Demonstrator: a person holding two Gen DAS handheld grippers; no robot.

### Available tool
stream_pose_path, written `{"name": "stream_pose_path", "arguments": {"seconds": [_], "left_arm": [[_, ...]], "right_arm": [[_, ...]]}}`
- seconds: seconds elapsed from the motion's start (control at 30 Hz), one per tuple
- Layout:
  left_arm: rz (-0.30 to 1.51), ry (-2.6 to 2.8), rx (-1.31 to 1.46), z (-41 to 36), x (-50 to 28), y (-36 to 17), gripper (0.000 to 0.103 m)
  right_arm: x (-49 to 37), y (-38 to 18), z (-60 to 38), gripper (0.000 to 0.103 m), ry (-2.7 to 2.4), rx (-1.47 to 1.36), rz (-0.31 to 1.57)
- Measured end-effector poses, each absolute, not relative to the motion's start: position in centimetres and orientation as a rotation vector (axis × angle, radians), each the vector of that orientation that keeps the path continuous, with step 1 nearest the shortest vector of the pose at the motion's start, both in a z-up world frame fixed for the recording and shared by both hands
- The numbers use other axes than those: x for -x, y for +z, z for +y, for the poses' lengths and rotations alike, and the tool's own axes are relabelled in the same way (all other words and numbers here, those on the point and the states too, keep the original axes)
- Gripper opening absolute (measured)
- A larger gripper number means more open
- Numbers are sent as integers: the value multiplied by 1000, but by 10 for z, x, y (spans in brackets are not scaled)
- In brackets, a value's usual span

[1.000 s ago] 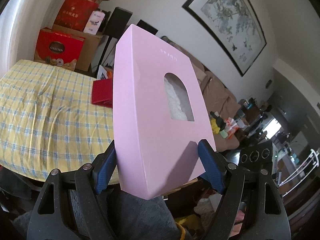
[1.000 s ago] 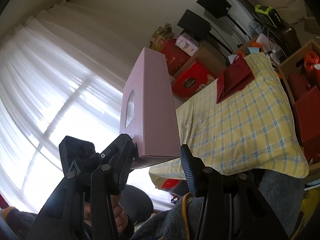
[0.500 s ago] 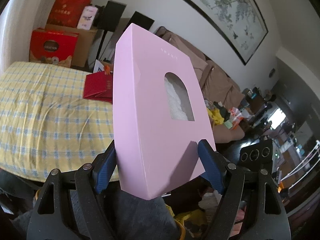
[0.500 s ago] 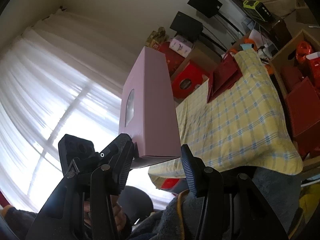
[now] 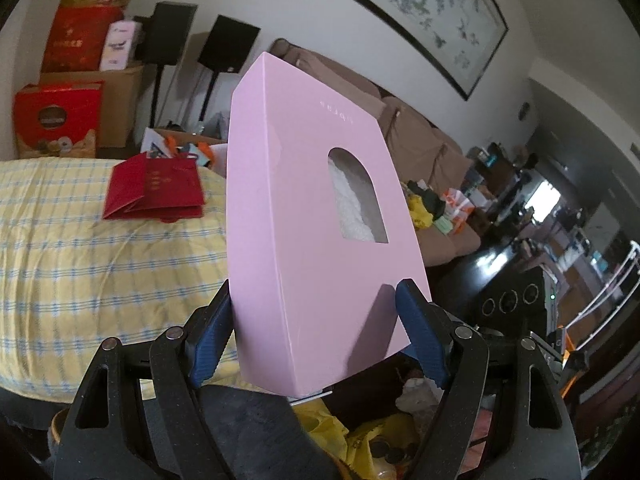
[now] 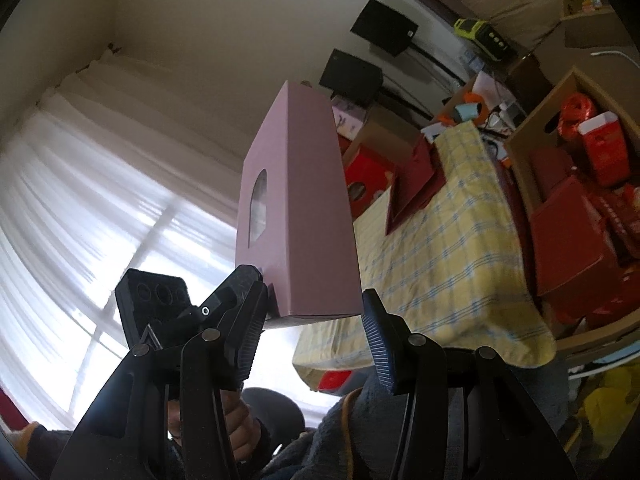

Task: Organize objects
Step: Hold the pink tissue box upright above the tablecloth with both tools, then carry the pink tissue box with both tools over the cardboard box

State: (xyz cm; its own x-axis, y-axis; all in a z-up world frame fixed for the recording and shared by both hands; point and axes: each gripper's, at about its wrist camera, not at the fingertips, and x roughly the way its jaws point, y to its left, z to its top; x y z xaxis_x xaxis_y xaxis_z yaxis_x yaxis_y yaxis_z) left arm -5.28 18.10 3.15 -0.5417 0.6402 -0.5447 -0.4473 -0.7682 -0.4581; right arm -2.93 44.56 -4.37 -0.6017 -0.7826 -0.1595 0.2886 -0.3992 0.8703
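Observation:
My left gripper (image 5: 316, 328) is shut on a pink tissue box (image 5: 316, 216) and holds it upright in the air, its arched opening with white tissue facing the camera. In the right wrist view the same pink box (image 6: 308, 216) stands just ahead of my right gripper (image 6: 314, 328), whose jaws are open around the box's lower end; whether the pads touch the box I cannot tell. The left gripper's body (image 6: 156, 300) shows beside the box there.
A table with a yellow checked cloth (image 5: 80, 248) carries a flat red paper bag (image 5: 156, 188). Red gift boxes (image 5: 56, 120) and cardboard cartons stand behind it. An open carton of red items (image 6: 580, 184) sits beside the table. A brown sofa (image 5: 420, 136) and speakers line the wall.
Both grippers and the pink box have swung together across the room; the table and red bag have shifted in view. The left grip on the box is unchanged.

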Motion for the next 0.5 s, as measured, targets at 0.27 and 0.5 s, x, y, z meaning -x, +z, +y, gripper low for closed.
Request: {"name": "stream_pose_path", "arguments": {"seconds": [0.27, 0.5], "left_arm": [[-335, 2246, 959, 214, 59, 30, 77], [-325, 2226, 967, 235, 63, 27, 77]], "right_arm": [[29, -45, 477, 50, -2084, -754, -1130], [30, -48, 497, 50, -2104, -759, -1140]]}}
